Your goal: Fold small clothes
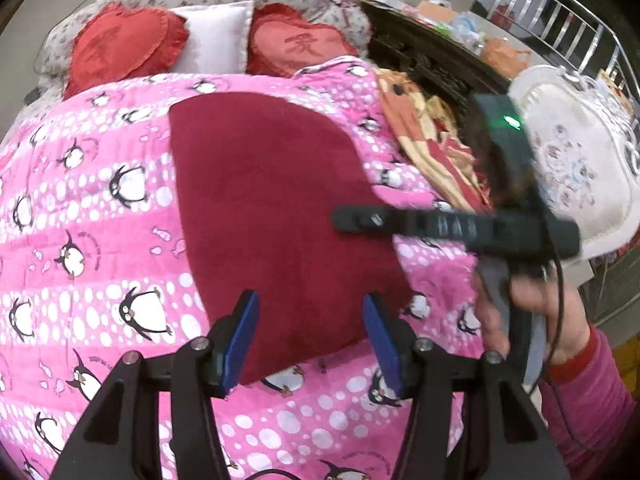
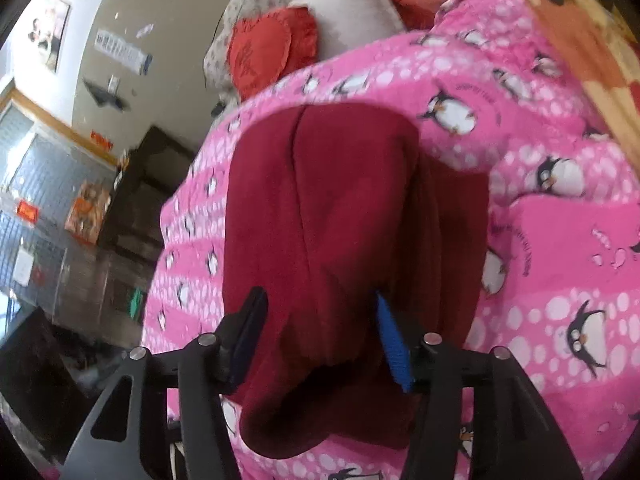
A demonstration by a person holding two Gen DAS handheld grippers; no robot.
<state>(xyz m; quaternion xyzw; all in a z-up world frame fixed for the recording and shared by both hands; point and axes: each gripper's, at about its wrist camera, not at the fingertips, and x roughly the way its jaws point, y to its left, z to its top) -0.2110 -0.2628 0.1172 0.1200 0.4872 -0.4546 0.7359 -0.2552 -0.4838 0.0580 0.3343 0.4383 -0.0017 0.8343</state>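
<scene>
A dark red garment (image 1: 276, 208), folded, lies flat on a pink penguin-print quilt (image 1: 100, 240). My left gripper (image 1: 312, 336) hangs open over the garment's near edge, and its blue pads (image 1: 240, 340) are clear of the fabric. In the right wrist view the same dark red garment (image 2: 332, 216) shows a fold line down its length and bulges up between the fingers of my right gripper (image 2: 322, 336). The jaws stand apart, with fabric between them, and the pads do not pinch it. A hand (image 1: 536, 304) in a pink sleeve holds the right tool at the garment's right side.
Two red heart cushions (image 1: 124, 48) and a white pillow (image 1: 216, 36) lie at the bed's head. An orange patterned blanket (image 1: 424, 120) is bunched at the right. Beyond it are a dark carved table (image 1: 424, 56) with clutter, a white floral chair back (image 1: 576, 152) and a metal railing (image 1: 560, 12).
</scene>
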